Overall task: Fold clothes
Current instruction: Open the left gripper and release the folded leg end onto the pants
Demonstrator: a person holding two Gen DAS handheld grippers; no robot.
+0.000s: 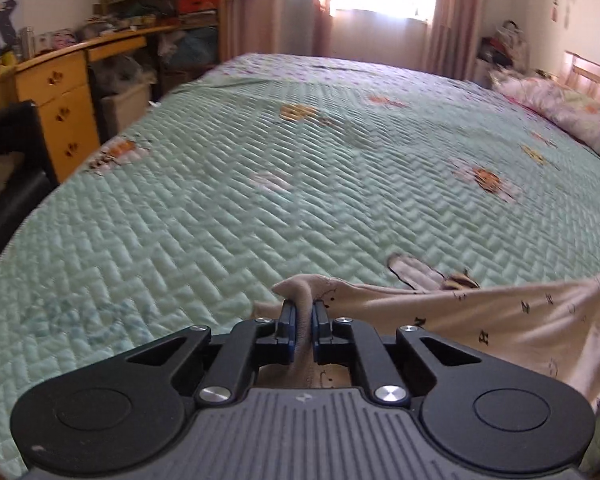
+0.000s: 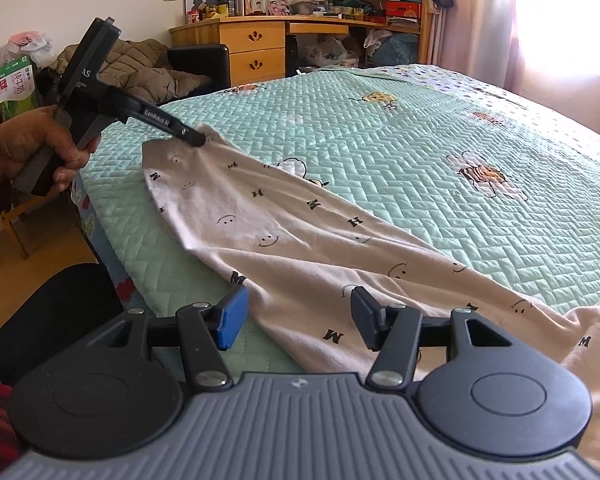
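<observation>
Cream printed garment (image 2: 300, 236) on the green quilt (image 2: 400, 152) — left gripper (image 1: 303, 316) pinching its far-left end, right gripper (image 2: 296, 316) spread over its near part.

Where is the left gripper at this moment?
In the right wrist view the left gripper is at upper left, shut on a corner of the white printed garment, near the edge of the green quilted bed.

Cream garment (image 2: 284, 236) printed with black smileys; mint herringbone-quilted bedspread (image 2: 380, 152).
</observation>
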